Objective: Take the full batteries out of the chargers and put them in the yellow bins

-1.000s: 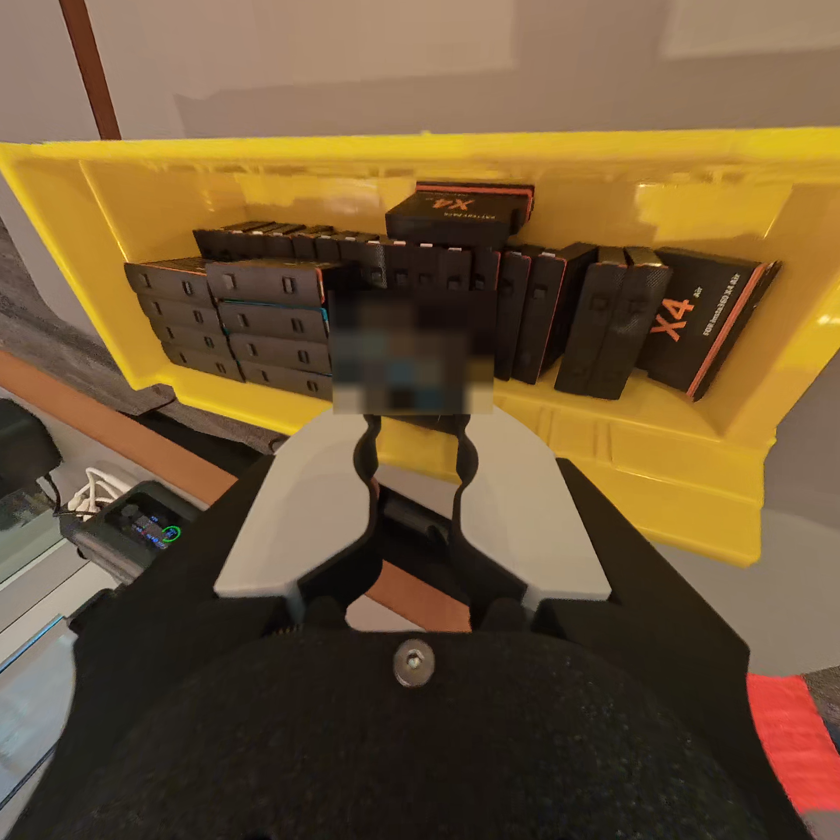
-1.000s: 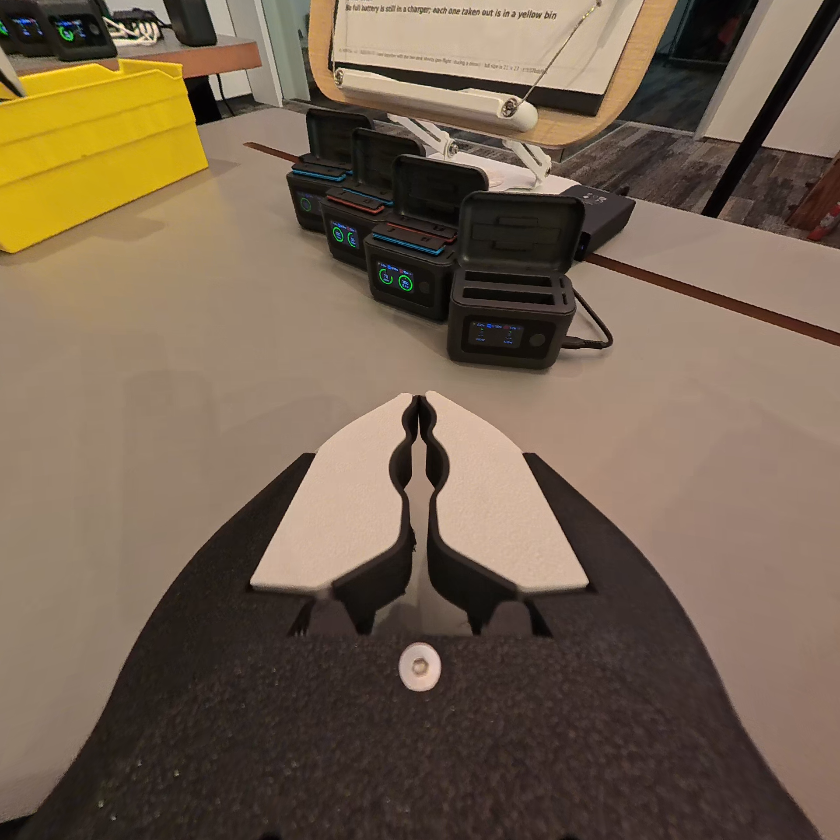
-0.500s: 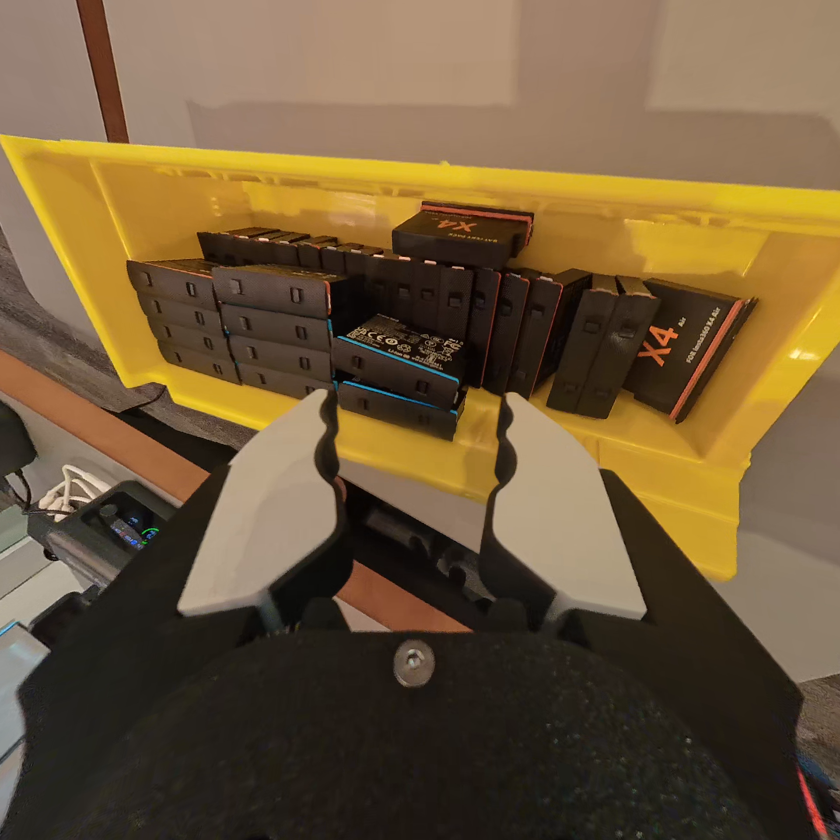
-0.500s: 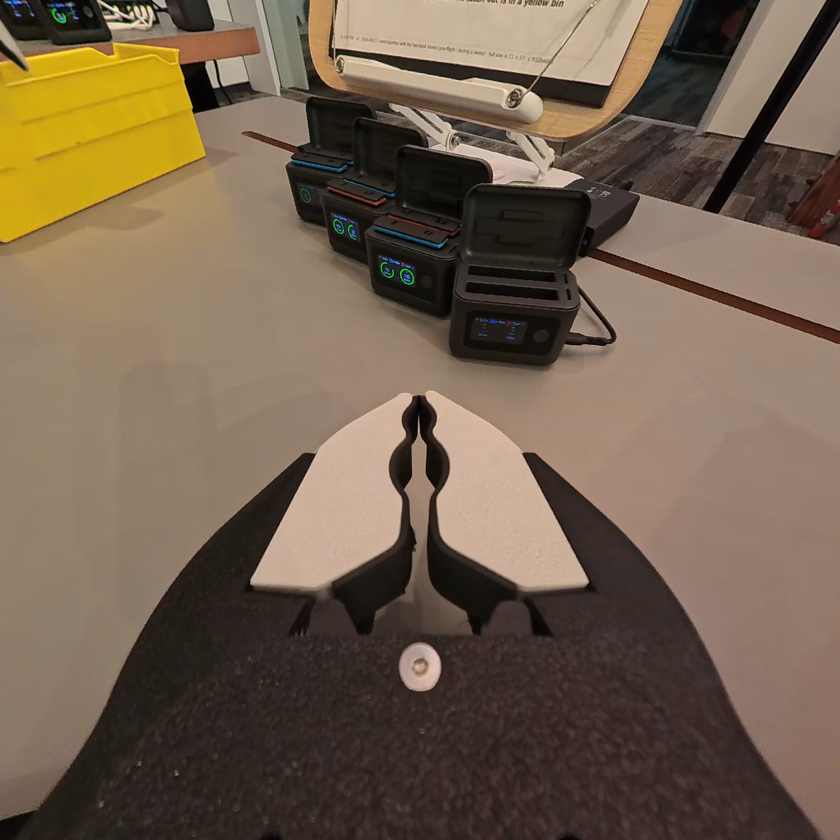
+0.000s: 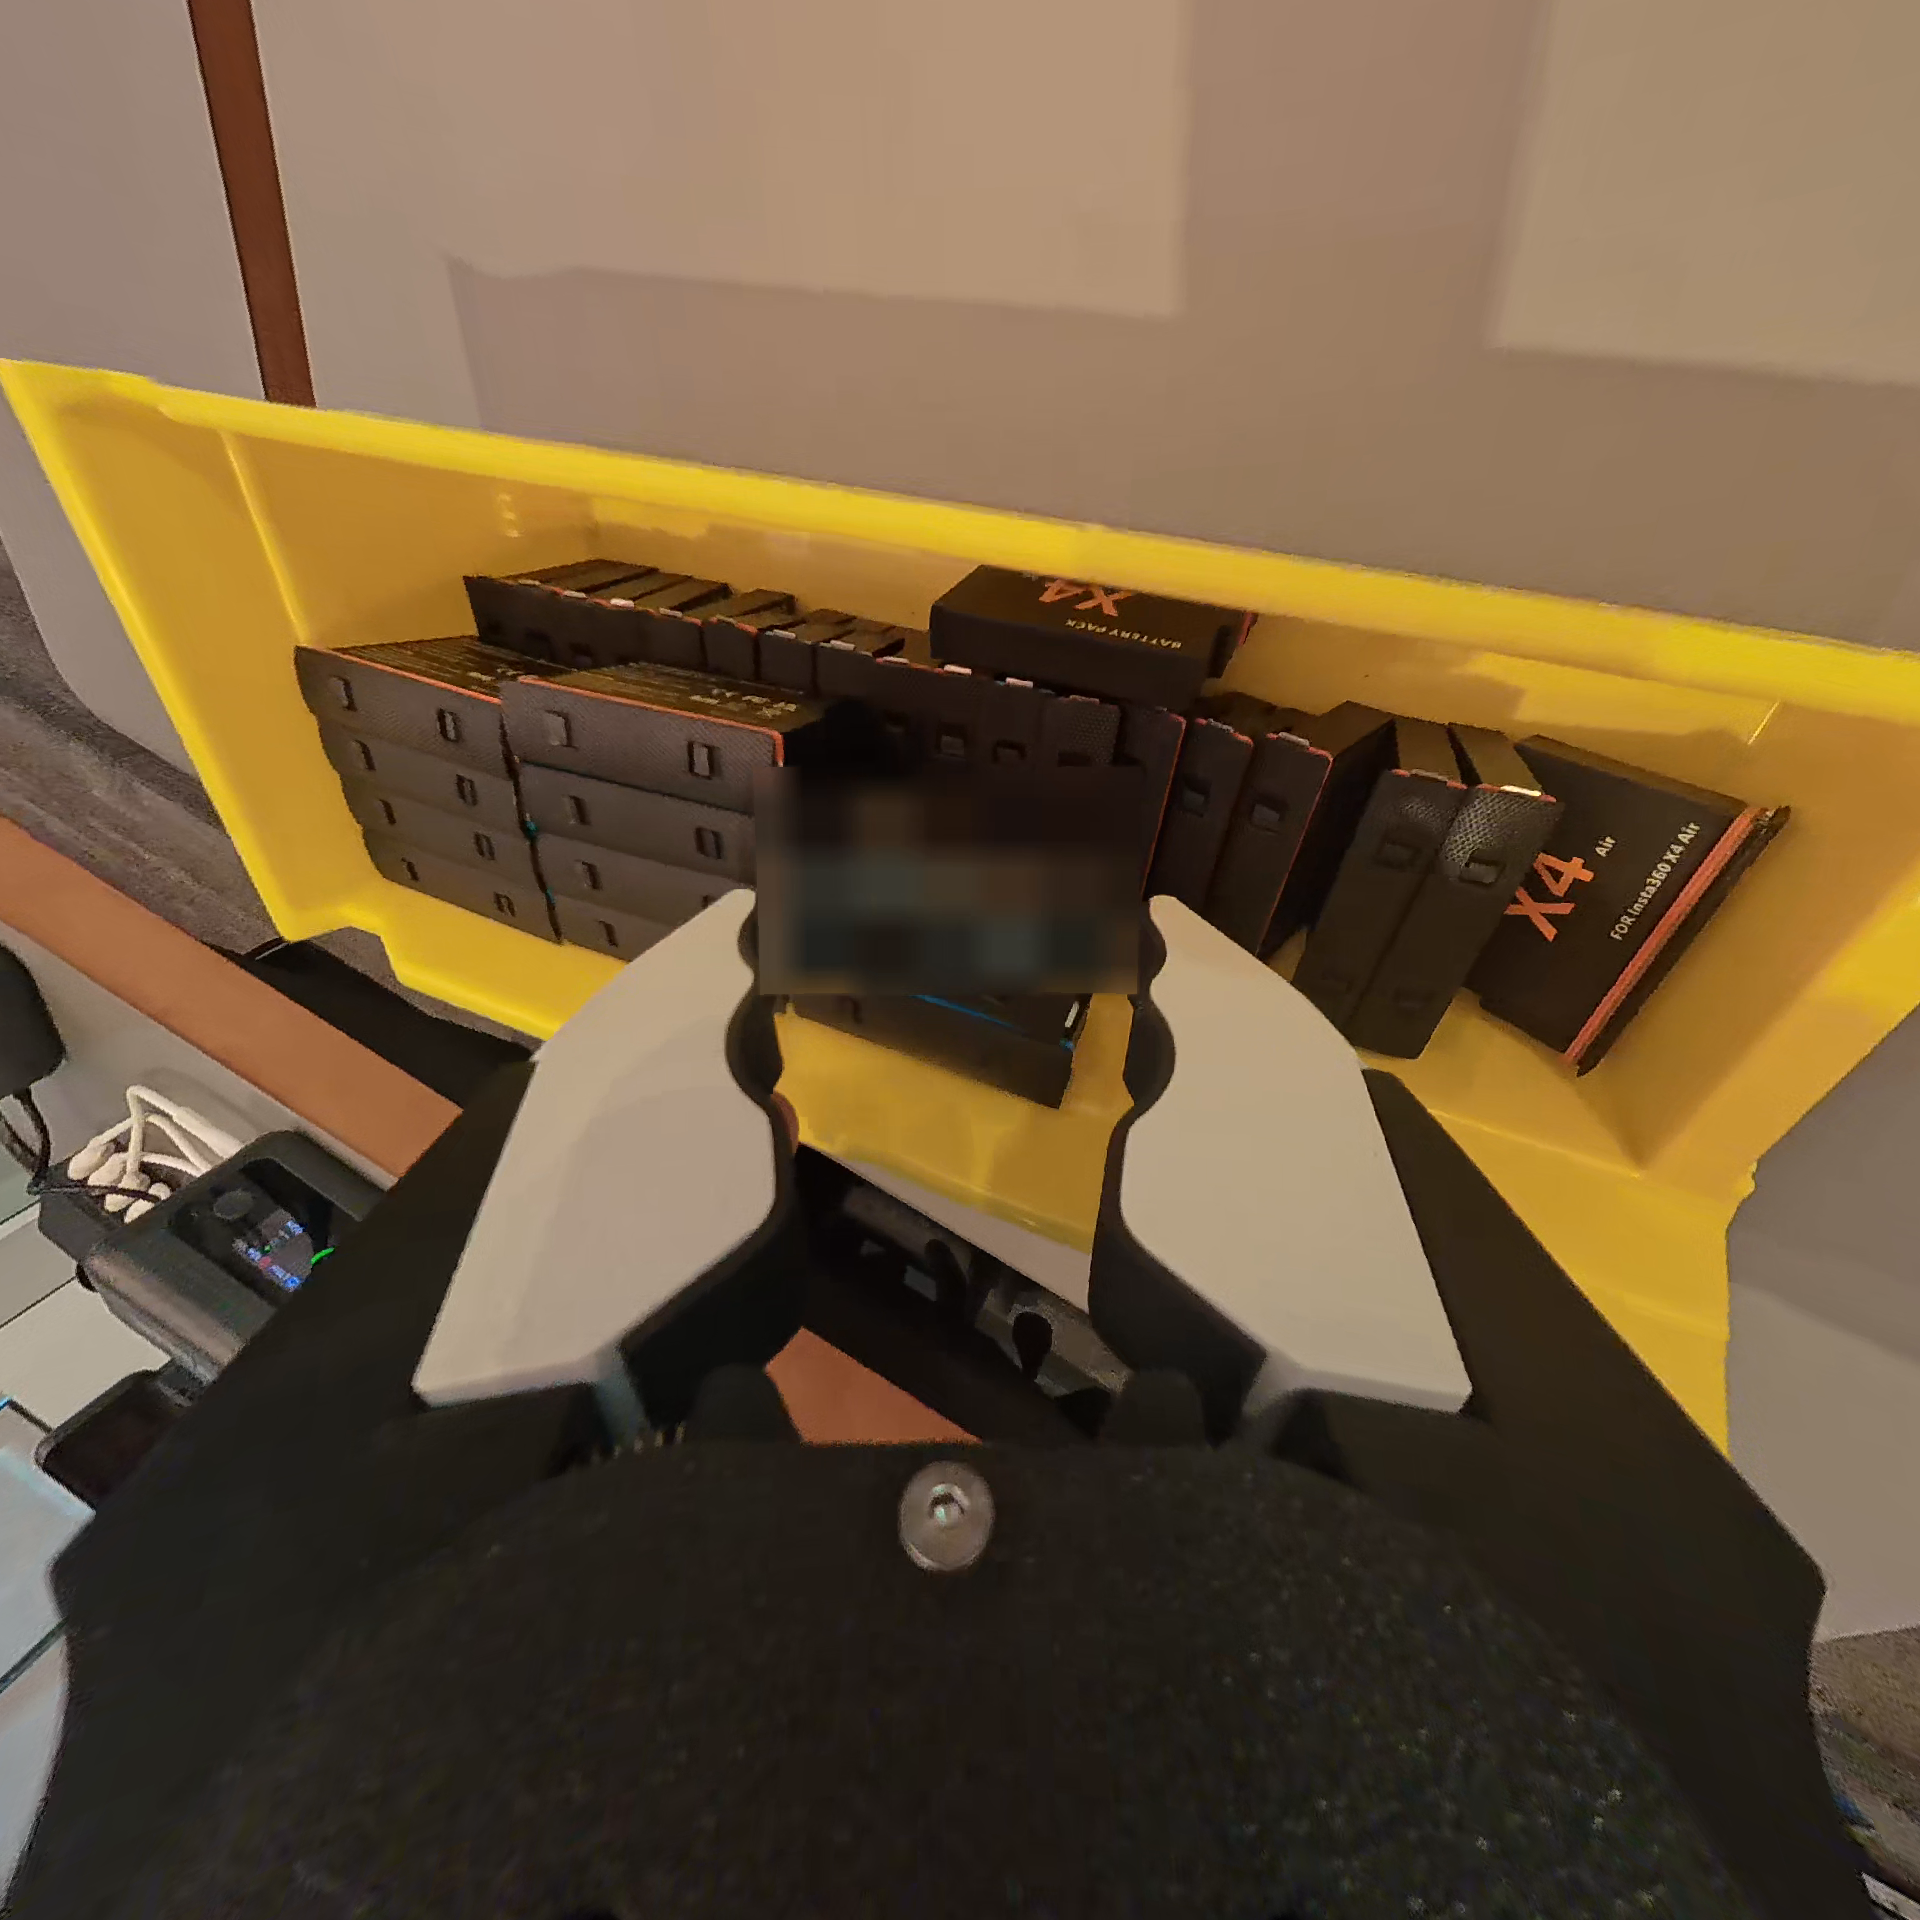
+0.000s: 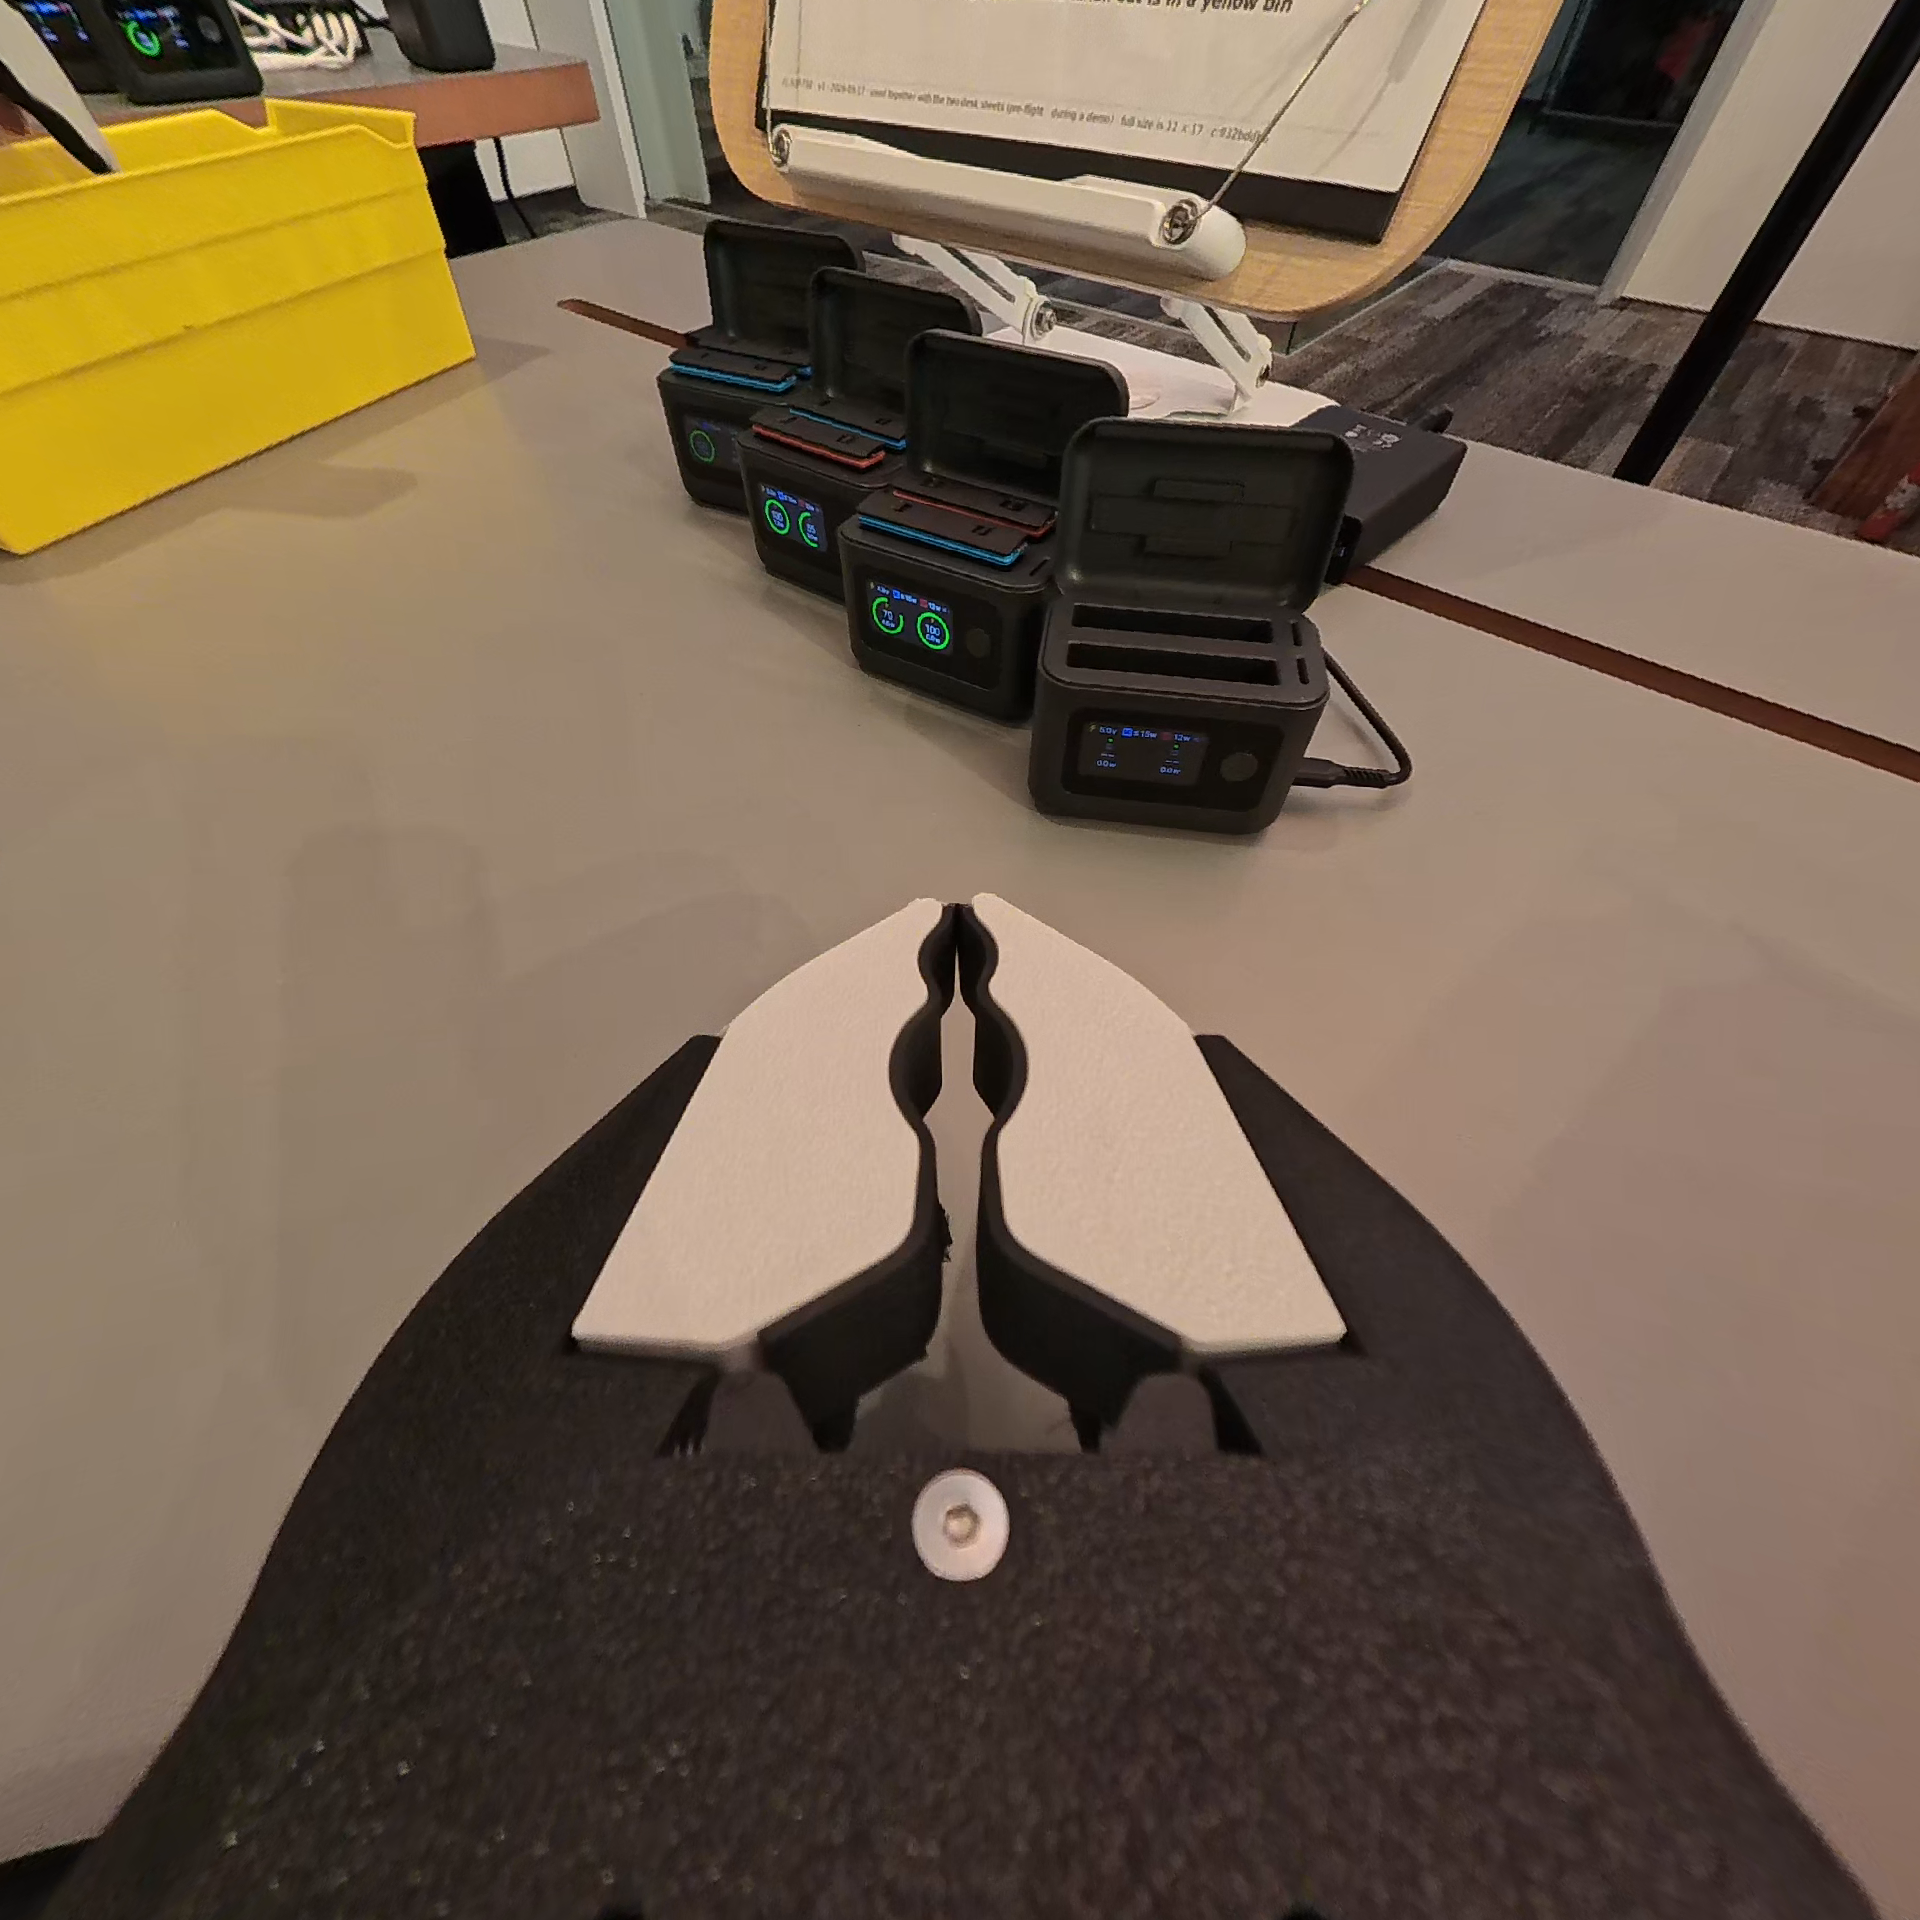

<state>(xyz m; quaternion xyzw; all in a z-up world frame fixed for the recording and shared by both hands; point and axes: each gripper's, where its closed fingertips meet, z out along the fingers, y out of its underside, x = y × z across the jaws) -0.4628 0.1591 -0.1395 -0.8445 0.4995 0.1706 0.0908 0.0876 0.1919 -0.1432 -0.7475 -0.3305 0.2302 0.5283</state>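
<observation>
In the left wrist view, the yellow bin [image 5: 312,540] holds several black batteries [image 5: 623,727] in rows and stacks. My left gripper [image 5: 948,925] is open and empty just over the bin's front edge. A blue-edged battery [image 5: 956,1029] lies in the bin between its tips. In the right wrist view, my right gripper [image 6: 958,909] is shut and empty above the grey table. Ahead of it stands a row of black chargers with lids open. The nearest charger [image 6: 1174,727] has empty slots. The one behind it [image 6: 935,634] holds blue- and red-edged batteries [image 6: 966,520].
Two more chargers [image 6: 800,509] with batteries stand farther back. The yellow bin [image 6: 208,312] is at the far left. A stand with a paper sheet [image 6: 1039,114] and a black box [image 6: 1392,468] are behind the row. Another charger [image 5: 239,1236] and white cable [image 5: 145,1143] lie below the bin. The left gripper's tips are roughly 55 cm from the right gripper's. The charger [image 5: 239,1236] sits 25 cm or so from the ends of my left fingers.
My left gripper opened and let go of a blue-edged battery, which now lies in the yellow bin. My right gripper stayed shut and drifted slightly toward the chargers.
</observation>
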